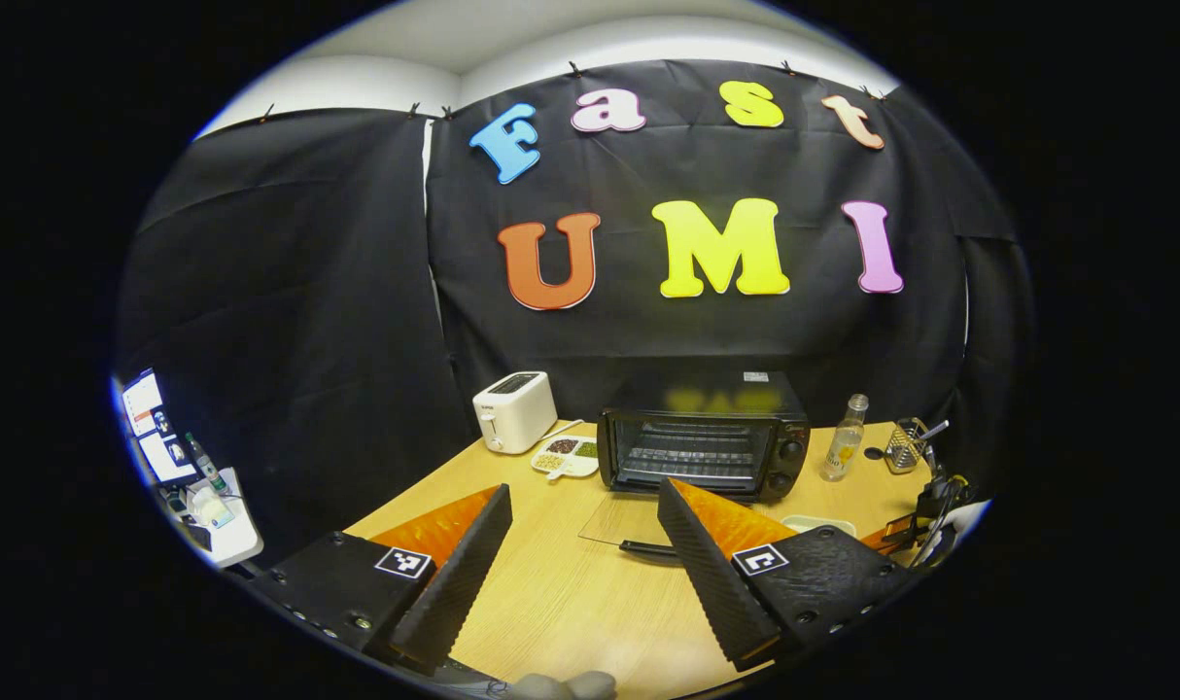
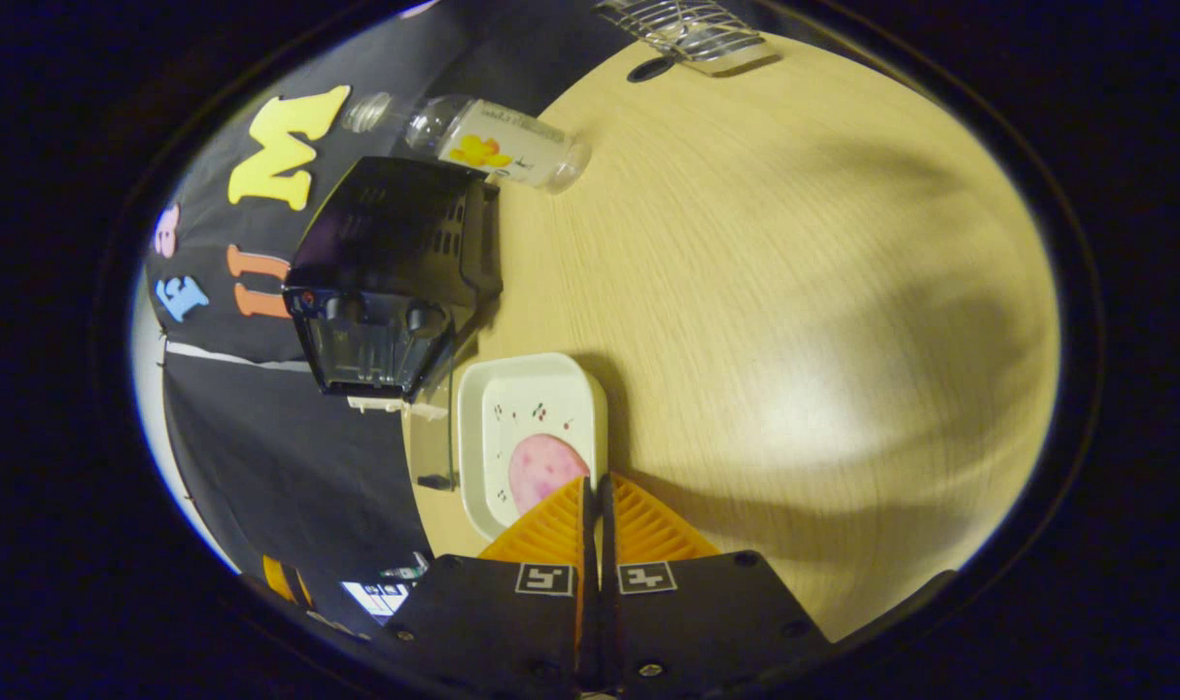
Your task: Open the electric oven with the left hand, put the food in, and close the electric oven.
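Note:
The black electric oven point(image 1: 702, 452) stands at the back of the wooden table point(image 1: 571, 603), its glass door point(image 1: 619, 520) folded down flat and the wire rack showing inside. My left gripper point(image 1: 582, 491) hovers open in front of it, holding nothing. In the right gripper view the oven point(image 2: 386, 282) lies to the upper left with its door point(image 2: 434, 418) down. Beside the door sits a white square plate point(image 2: 527, 418) carrying a pink round slice of food point(image 2: 541, 467). My right gripper point(image 2: 595, 486) is shut on the plate's rim. The plate's edge point(image 1: 818, 525) peeks out past my left gripper's finger.
A white toaster point(image 1: 515, 410) and a divided snack tray point(image 1: 566, 455) stand left of the oven. A small clear bottle point(image 1: 845, 439) and a wire basket point(image 1: 906, 445) stand to its right. A side table with a screen point(image 1: 153, 428) stands beyond the table's left edge.

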Demonstrator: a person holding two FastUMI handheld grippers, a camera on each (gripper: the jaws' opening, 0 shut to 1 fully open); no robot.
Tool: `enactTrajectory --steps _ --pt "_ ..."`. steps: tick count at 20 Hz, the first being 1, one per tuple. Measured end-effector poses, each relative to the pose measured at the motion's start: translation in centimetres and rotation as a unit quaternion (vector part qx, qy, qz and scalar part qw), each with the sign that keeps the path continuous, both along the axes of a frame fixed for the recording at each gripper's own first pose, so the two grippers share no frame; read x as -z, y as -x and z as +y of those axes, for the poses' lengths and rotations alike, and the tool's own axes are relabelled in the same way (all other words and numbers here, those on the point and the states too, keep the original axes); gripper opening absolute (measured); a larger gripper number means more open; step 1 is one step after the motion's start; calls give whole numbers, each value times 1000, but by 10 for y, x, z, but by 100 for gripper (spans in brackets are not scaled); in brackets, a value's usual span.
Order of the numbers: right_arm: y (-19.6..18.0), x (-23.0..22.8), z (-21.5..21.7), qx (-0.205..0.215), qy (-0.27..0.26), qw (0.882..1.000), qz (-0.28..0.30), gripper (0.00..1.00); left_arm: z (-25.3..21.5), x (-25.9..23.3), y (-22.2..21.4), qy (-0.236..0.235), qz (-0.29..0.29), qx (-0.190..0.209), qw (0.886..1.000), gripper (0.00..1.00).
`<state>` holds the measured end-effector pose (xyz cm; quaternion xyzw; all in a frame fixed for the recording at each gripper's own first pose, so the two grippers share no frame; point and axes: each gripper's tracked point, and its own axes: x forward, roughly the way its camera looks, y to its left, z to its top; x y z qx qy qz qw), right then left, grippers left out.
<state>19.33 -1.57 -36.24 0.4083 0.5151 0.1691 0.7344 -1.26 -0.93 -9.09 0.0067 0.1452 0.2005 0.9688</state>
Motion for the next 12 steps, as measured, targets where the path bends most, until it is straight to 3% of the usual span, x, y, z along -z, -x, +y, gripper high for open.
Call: enactTrajectory --steps 3,5,6,12 --pt "-1 -16 1 48 -12 999 -7 4 3 -4 -5 3 -2 6 1000 97" --pt "5 -32 12 65 -24 998 -15 0 6 -6 -6 10 -3 11 1000 97" --pt "8 -39 19 72 -30 997 -16 4 10 -7 -7 11 -4 14 1000 97" --pt "15 -76 83 126 -52 990 -26 0 40 -16 -8 11 -17 41 999 97"
